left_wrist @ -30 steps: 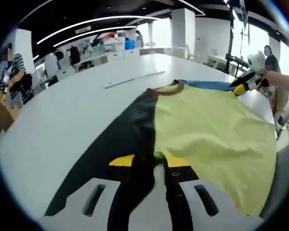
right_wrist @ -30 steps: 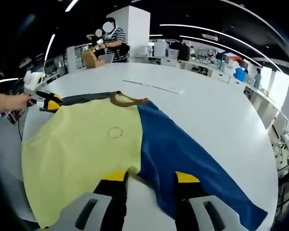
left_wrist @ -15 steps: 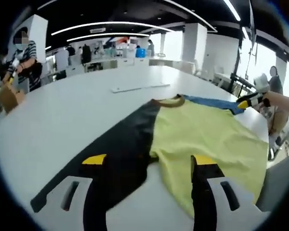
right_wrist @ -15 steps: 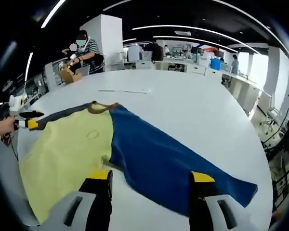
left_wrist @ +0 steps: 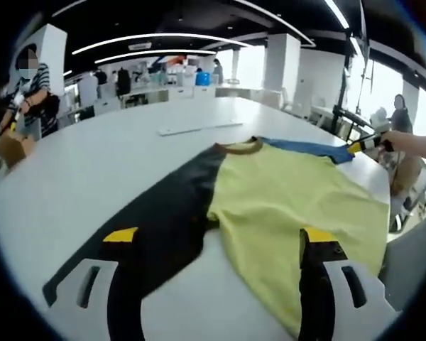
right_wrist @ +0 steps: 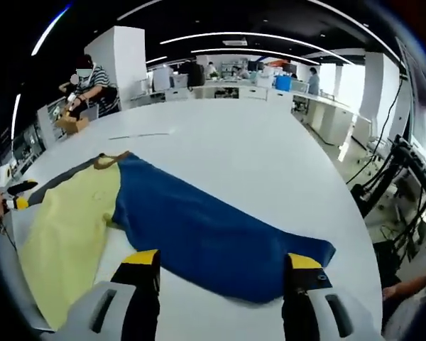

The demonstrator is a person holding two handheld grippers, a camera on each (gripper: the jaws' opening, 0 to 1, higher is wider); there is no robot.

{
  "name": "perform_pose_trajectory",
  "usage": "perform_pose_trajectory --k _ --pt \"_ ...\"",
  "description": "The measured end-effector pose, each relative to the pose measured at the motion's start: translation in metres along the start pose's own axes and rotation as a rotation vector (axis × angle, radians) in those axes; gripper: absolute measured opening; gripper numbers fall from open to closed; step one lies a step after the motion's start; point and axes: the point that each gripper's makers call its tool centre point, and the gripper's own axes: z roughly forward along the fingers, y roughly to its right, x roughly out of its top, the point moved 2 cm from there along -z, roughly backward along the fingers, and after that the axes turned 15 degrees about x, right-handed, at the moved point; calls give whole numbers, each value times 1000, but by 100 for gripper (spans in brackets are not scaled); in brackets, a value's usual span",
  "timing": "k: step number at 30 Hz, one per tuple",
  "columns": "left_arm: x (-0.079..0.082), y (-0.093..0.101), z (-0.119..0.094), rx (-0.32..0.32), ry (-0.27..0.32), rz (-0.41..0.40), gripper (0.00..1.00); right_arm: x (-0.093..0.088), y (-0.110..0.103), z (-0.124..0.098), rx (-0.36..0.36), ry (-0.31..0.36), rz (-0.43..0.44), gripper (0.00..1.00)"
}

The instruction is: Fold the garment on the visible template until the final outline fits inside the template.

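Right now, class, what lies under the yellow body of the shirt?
Around the yellow body the white table shows. Whatever sits beneath the cloth, including any template, is covered.

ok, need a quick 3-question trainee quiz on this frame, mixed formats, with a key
1. True or false: the left gripper has its jaws clamped on the garment.
2. Which colour is the sleeve lying ahead of the right gripper? A) black B) blue C) red
3. Fill in: the garment's middle panel is ____.

Key:
1. False. Its jaws stand apart over the cloth, holding nothing.
2. B. The black sleeve lies on the left gripper's side.
3. Yellow, with a brown collar, spread flat on the white table.
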Motion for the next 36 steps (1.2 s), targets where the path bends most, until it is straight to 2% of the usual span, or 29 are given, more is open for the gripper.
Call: perform_pose_trajectory --k 5,8,15,18,20,22,24,29,36 --pt "-1 3 -5 -7 1 17 96 -5 15 -8 -37 5 41 66" --pt "0 2 -9 7 8 45 94 -10 24 -14 -72 18 112 64" --pt "-2 2 -15 17 11 54 93 -20 37 -15 -127 -12 152 54" --pt "-5 -1 -16 38 -1 85 93 -21 42 -14 -141 -13 163 46" --pt "-5 -3 -16 40 -6 82 92 -20 43 -13 -146 -4 186 40" --pt "-3 -4 -17 43 0 73 92 -23 48 -14 -182 -24 187 31" --pt "-2 -4 -18 44 5 81 92 -24 50 -14 -192 -25 191 27" --pt "0 -3 -20 38 10 73 93 -23 52 -11 -191 -14 213 24" --pt "-3 -1 -21 28 -4 78 92 -19 51 -7 -183 12 243 14"
